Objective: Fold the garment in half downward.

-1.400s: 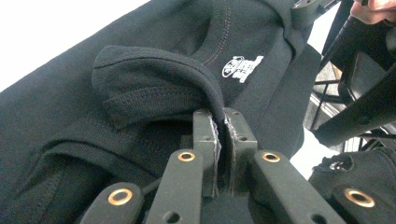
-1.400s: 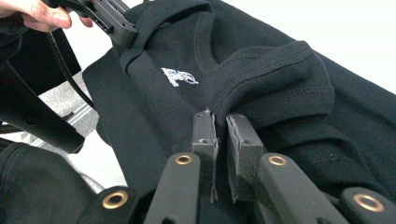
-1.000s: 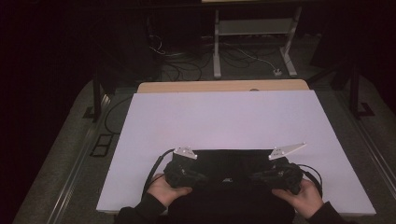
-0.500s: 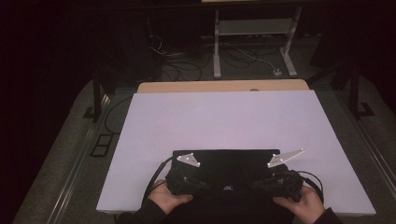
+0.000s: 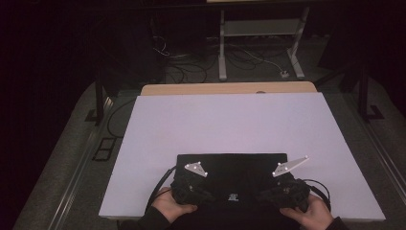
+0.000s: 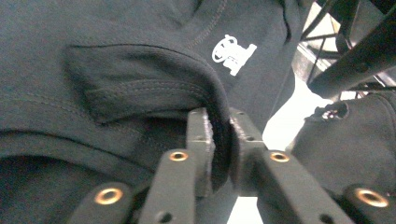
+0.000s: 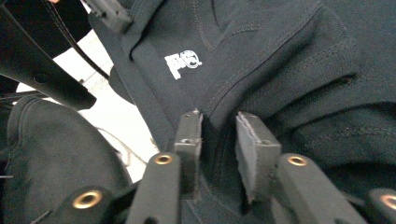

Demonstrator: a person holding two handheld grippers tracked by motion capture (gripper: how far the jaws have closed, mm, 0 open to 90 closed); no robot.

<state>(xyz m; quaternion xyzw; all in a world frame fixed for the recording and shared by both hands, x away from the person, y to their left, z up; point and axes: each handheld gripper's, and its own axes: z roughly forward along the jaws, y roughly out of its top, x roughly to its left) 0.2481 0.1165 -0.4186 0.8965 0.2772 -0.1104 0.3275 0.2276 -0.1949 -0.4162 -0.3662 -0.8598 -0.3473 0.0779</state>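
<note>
Garment: a black sweatshirt (image 5: 232, 175) with a small white logo (image 5: 231, 196), folded into a flat rectangle, lies at the near edge of the white surface (image 5: 230, 120), centred between the two hands.
Left tongs (image 6: 219, 140): jaws have just been opening; a folded hem of the cloth still sits between the pads (image 6: 198, 140), with a slight gap, so the pinch reads as loosened.
Right tongs (image 7: 218, 135): jaws likewise have just been opening; pads (image 7: 250, 140) stand apart, a fold of fabric between them but not pressed.
Step in hand: release of the near fold, judged from both pairs easing off the cloth.
Next move: draw both tongs back clear of the hem without dragging the fold loose.
Surroundings: cables and a stand (image 5: 258, 43) on the floor beyond the surface.
</note>
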